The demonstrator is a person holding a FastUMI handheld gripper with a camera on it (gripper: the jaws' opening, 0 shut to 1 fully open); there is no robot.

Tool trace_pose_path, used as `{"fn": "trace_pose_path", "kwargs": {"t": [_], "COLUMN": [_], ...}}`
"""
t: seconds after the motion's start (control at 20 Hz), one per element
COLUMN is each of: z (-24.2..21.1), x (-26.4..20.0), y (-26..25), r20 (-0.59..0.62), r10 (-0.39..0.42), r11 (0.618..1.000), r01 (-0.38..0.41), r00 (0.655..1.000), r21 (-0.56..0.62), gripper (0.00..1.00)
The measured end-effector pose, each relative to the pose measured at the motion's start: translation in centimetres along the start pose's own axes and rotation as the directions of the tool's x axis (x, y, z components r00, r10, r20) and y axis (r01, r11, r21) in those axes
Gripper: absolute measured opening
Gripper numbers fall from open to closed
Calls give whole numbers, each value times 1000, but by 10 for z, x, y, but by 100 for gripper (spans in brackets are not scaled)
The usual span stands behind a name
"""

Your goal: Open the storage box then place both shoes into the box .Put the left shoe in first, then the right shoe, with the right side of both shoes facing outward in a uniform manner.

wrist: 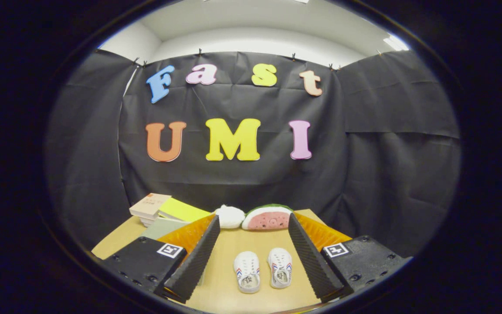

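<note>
Here the tool point(253, 248) hovers with fingers spread wide apart, gripping nothing — the two shoes point(263, 270) lie side by side on the worktop point(251, 240) between them, a watermelon-slice toy point(267, 218) beyond, partly hidden.

On the counter point(229, 261), two shoes point(263, 270) lie between the open gripper point(253, 257) fingers, with books point(164, 211), a white plush point(230, 216) and a watermelon toy point(267, 218) beyond.

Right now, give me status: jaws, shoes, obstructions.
Gripper jaws open, holding nothing. Pair of small white shoes side by side on tan table, between the fingers. Watermelon-slice toy beyond; storage box not sighted.
</note>
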State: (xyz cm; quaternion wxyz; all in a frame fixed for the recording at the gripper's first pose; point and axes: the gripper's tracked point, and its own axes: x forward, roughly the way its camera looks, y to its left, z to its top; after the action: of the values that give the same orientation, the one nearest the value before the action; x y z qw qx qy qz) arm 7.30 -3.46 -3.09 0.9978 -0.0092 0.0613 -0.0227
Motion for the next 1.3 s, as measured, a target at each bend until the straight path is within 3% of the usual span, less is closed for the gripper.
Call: {"fn": "trace_pose_path", "kwargs": {"t": [0.3,0.45,0.6,0.85,1.0,1.1,1.3], "z": [-17,-39,-64,-99,-111,-124,-161], "x": [67,103,130,167,180,185,200], "y": [22,41,61,94,117,131,145], "r20": [-171,-282,-395,-507,-512,-504,-502], "r10": [128,231,329,472,603,703,810], "r11": [990,973,944,881,798,711,584], "r01": [-136,-228,-299,-397,-470,-509,-499], "r00": [977,931,858,721,612,501,303], "r21": [-31,46,139,257,377,486,640], "gripper": [100,100,100,100,100,100,100]}}
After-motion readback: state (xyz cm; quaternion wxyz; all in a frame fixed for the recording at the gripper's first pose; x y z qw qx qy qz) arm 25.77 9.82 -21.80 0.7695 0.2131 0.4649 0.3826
